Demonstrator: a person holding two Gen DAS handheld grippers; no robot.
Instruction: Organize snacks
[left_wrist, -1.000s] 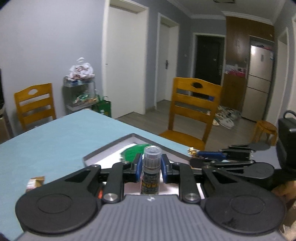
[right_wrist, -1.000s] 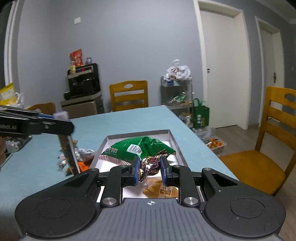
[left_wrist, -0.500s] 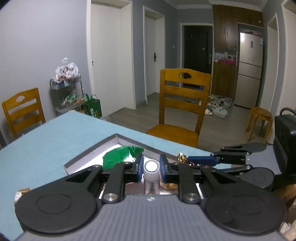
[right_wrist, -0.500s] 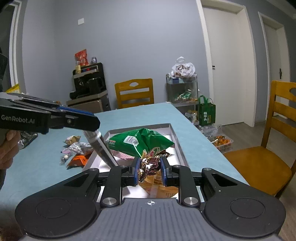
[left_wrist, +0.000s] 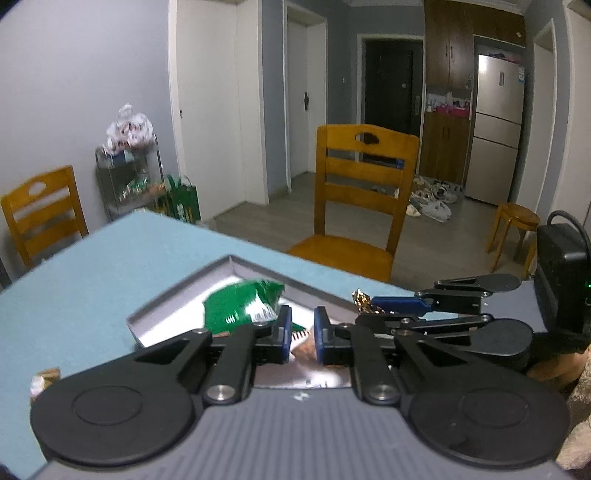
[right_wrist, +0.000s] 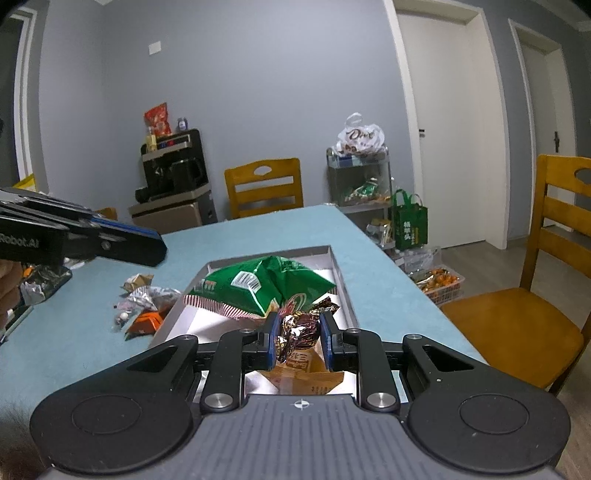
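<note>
Left tongs: the black two-finger left gripper (left_wrist: 300, 334) with blue pads hangs over the near end of the tray, jaws drawn in as far as they go, a narrow slit between the pads, nothing gripped.
Right tongs: the right gripper (right_wrist: 298, 339), same black build with blue pads, is clamped on a shiny brown-and-gold foil-wrapped candy (right_wrist: 295, 330), its twisted end sticking out past the fingertips.
Tray: a shallow grey rectangular tray with a white floor (right_wrist: 341, 275) lies on the light blue tabletop (right_wrist: 258, 236), near the table's right edge.
In the tray: a puffy green snack bag with a red-and-white striped seam (right_wrist: 258, 286) fills the far half; a flat tan paper packet (right_wrist: 306, 374) lies at the near end, under the held candy.
Loose snacks: a small heap of crumpled wrappers with an orange packet (right_wrist: 142, 304) sits on the table just left of the tray, apart from it.
Stray piece: one small wrapped sweet (left_wrist: 44, 378) lies alone on the cloth, left of the tray, in the left wrist view.
Beyond the table: a wooden chair (left_wrist: 364, 195) stands at the far side.
</note>
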